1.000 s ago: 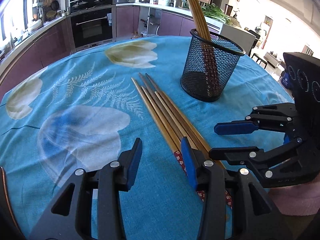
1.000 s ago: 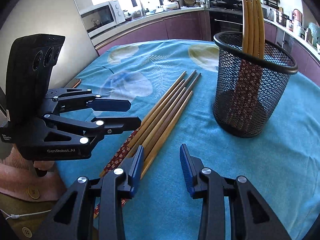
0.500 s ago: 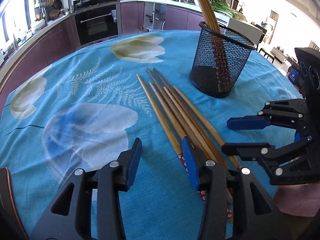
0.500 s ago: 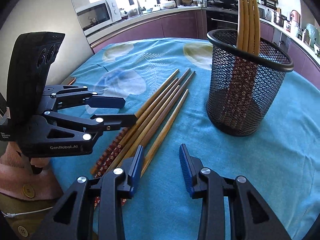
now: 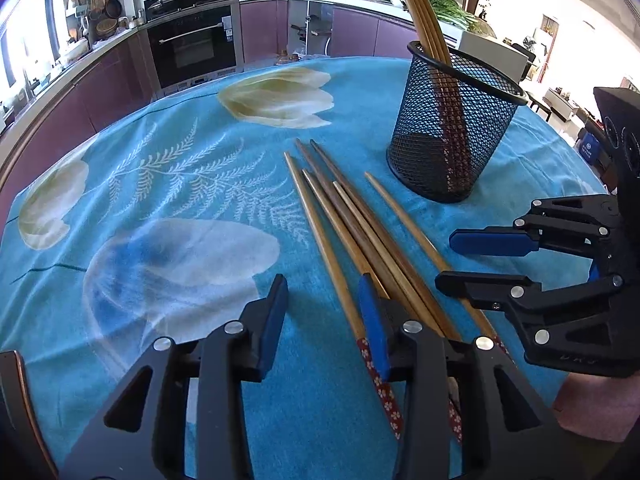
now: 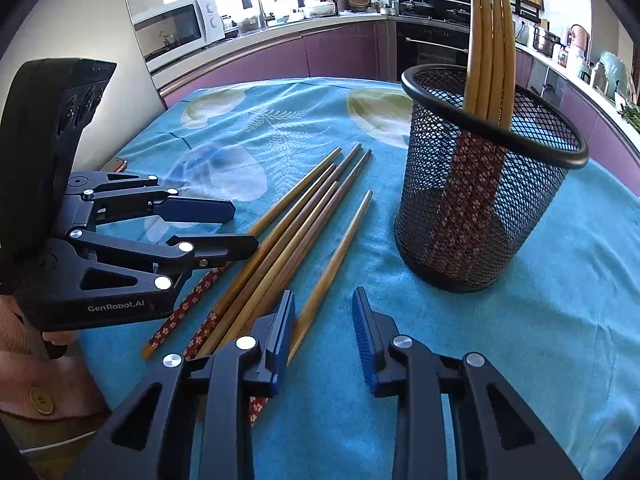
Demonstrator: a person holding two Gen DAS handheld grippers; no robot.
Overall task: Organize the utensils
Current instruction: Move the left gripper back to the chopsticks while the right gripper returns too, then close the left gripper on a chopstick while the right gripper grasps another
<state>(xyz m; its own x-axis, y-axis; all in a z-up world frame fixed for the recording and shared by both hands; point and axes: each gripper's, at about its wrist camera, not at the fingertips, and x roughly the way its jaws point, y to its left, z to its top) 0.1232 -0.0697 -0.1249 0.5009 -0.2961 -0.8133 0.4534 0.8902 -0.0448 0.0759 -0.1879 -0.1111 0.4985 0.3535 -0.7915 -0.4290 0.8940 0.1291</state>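
Several wooden chopsticks (image 5: 352,224) with red flowered handles lie side by side on the blue tablecloth; they also show in the right wrist view (image 6: 296,232). A black mesh cup (image 5: 452,128) stands behind them with several chopsticks (image 6: 488,40) upright in it; the cup also shows in the right wrist view (image 6: 484,204). My left gripper (image 5: 324,300) is open and empty, low over the handle ends. My right gripper (image 6: 324,312) is open and empty, beside the rightmost chopstick. Each gripper shows in the other's view: the right (image 5: 460,260), the left (image 6: 244,228).
The round table's blue cloth (image 5: 160,184) carries white flower prints. A phone (image 6: 116,165) lies at the table's left edge. Kitchen counters, an oven (image 5: 192,48) and a microwave (image 6: 176,32) stand beyond the table.
Both grippers have moved forward and lower toward the chopsticks and cup. One chopstick now lies slightly apart to the right of the bundle. Both stay open.
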